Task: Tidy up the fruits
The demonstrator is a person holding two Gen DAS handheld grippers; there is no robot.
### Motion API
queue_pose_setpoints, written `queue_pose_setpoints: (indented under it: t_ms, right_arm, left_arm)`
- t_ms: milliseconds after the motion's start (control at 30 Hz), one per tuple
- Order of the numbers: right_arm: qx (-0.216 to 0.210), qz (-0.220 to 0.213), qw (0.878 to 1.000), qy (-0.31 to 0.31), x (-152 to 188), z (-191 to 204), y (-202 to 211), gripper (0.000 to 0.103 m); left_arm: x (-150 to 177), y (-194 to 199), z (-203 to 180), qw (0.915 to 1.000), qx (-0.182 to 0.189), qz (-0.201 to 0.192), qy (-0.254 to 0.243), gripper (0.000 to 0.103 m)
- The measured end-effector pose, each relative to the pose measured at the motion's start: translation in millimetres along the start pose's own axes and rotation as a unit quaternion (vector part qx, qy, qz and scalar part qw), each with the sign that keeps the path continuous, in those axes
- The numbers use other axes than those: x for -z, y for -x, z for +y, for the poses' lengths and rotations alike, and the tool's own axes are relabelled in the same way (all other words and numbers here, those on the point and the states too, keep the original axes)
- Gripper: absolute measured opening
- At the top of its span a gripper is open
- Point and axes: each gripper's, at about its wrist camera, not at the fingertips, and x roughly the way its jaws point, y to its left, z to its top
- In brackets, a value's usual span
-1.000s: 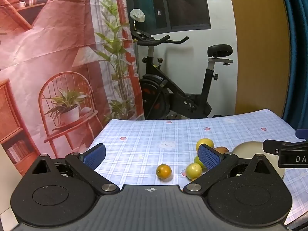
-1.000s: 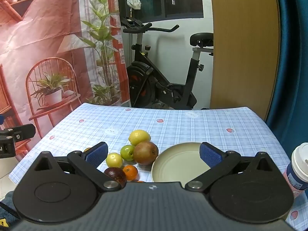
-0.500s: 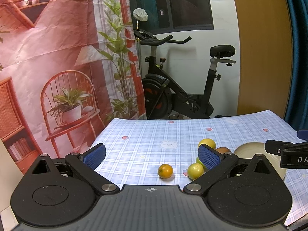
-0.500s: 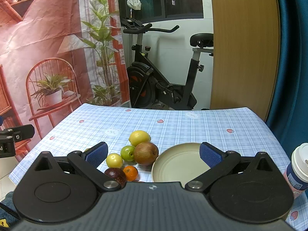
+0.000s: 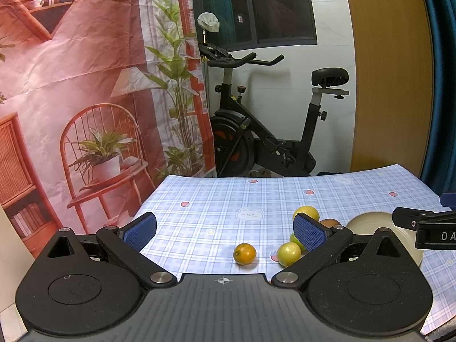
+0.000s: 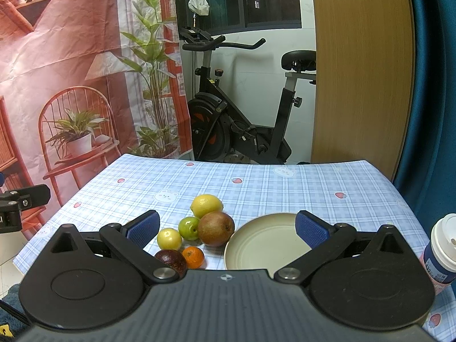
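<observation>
Room: red-pink printed backdrop cloth w/ chair & plant pattern (image 6: 71,71) on the left, wooden panel (image 6: 362,71) on the right, teal curtain (image 6: 433,85) at far right, black exercise bike (image 6: 242,114) against the white wall betw. them. In front, a table w/ light-blue checked tablecloth (image 6: 285,188), small bear & strawberry prints. Near its front edge, right of centre, sits a round cream plate (image 6: 265,242), nothing on it. Fruits lie clustered just left of the plate: brownish-red round fruit (image 6: 216,228) touching the plate rim, yellow lemon (image 6: 206,205) behind it, green round fruit (image 6: 189,228), yellow-green round fruit (image 6: 169,238), dark purple fruit (image 6: 171,258), small orange (image 6: 193,256). White-lidded paper cup (image 6: 441,248) at front right corner. Left gripper (image 5: 225,229) & right gripper (image 6: 227,226) both above the front edge, jaws spread wide, holding nothing.
</observation>
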Motion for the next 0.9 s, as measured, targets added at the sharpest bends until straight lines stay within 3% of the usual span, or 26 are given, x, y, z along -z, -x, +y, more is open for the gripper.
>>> queue_pose_setpoints:
  t_ms: [900]
  right_arm:
    - [0.0, -0.001, 1.0, 0.0, 0.6, -0.1, 0.2, 0.103]
  left_arm:
    - [-0.7, 0.1, 1.0, 1.0, 0.0, 0.001, 0.004, 0.103]
